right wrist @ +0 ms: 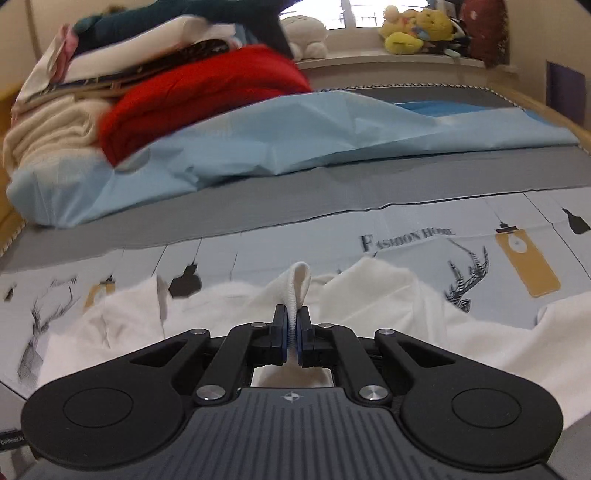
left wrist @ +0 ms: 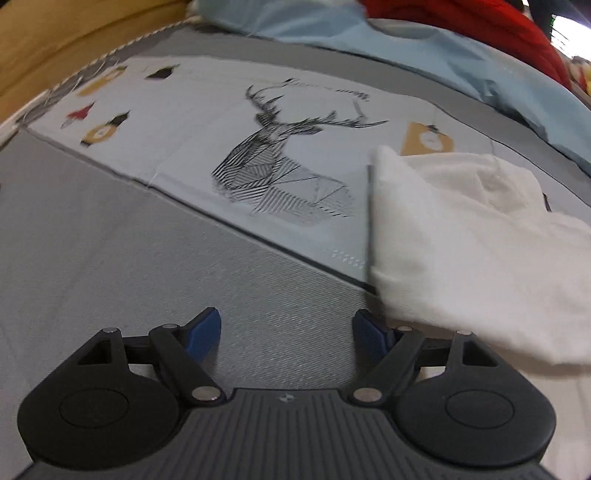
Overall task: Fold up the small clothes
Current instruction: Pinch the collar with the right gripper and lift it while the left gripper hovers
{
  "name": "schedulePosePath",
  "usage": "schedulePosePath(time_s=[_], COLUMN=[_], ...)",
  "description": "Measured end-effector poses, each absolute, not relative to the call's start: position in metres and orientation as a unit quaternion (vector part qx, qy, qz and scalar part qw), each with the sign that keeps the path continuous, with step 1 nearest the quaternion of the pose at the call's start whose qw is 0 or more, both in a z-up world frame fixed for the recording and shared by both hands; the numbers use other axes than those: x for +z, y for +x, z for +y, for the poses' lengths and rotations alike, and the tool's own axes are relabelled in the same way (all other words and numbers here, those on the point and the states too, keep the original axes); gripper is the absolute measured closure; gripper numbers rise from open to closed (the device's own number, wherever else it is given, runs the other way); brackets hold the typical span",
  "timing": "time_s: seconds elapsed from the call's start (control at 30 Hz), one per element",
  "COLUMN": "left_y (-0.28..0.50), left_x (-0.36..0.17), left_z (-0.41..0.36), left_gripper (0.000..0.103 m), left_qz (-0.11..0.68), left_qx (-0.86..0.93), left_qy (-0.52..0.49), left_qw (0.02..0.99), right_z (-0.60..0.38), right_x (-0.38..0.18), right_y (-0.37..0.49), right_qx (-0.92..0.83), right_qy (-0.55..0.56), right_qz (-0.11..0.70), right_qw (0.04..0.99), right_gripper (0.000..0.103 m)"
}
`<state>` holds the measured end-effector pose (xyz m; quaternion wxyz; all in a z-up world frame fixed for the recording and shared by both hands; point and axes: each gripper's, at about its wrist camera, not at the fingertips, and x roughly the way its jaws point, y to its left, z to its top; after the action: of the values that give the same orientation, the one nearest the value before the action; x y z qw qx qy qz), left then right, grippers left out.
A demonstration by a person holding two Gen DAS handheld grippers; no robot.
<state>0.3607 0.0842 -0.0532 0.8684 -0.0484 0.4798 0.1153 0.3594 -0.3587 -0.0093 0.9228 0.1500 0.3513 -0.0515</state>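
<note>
A small white garment (left wrist: pixel 469 240) lies crumpled on a printed grey bedsheet (left wrist: pixel 207 147), at the right of the left wrist view. My left gripper (left wrist: pixel 286 334) hovers open over the grey sheet just left of the garment's near edge, with nothing between its blue pads. In the right wrist view the same white garment (right wrist: pixel 369 295) spreads across the sheet (right wrist: pixel 406 221). My right gripper (right wrist: pixel 293 325) is shut on a folded ribbed edge of it, which sticks up between the pads.
A light blue cloth (right wrist: pixel 295 136) lies bunched across the far side of the bed. Behind it sit a red garment (right wrist: pixel 199 92) and a stack of folded clothes (right wrist: pixel 110 48). Plush toys (right wrist: pixel 417 29) line the window sill. A wooden bed frame (left wrist: pixel 55 40) borders the far left.
</note>
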Motion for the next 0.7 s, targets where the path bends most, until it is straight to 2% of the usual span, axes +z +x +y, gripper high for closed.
schedulePosePath(time_s=[0.13, 0.2, 0.23, 0.3, 0.43, 0.53, 0.7], left_y=[0.360, 0.358, 0.357, 0.357, 0.354, 0.351, 0.354], left_x=[-0.055, -0.053, -0.052, -0.052, -0.045, -0.039, -0.041], left_z=[0.092, 0.094, 0.094, 0.094, 0.089, 0.080, 0.056], left_gripper=[0.018, 0.017, 0.017, 0.017, 0.017, 0.017, 0.017], left_qz=[0.480, 0.483, 0.485, 0.490, 0.485, 0.467, 0.466], left_qx=[0.120, 0.123, 0.123, 0.121, 0.099, 0.067, 0.026], left_qy=[-0.043, -0.042, -0.044, -0.045, -0.050, -0.045, -0.030], left_qw=[0.868, 0.866, 0.865, 0.862, 0.867, 0.880, 0.884], right_z=[-0.388, -0.398, -0.401, -0.402, -0.412, -0.410, -0.396], right_x=[-0.054, -0.083, -0.089, -0.086, -0.069, -0.072, -0.061], right_y=[0.359, 0.355, 0.348, 0.340, 0.326, 0.325, 0.301], right_qx=[-0.099, -0.116, -0.108, -0.105, -0.142, -0.152, -0.089], right_qy=[0.150, 0.146, 0.150, 0.152, 0.154, 0.096, 0.115], right_qz=[0.403, 0.430, 0.410, 0.395, 0.361, 0.385, 0.368], right_qw=[0.897, 0.883, 0.893, 0.900, 0.909, 0.905, 0.918], right_gripper=[0.098, 0.091, 0.091, 0.074, 0.056, 0.055, 0.055])
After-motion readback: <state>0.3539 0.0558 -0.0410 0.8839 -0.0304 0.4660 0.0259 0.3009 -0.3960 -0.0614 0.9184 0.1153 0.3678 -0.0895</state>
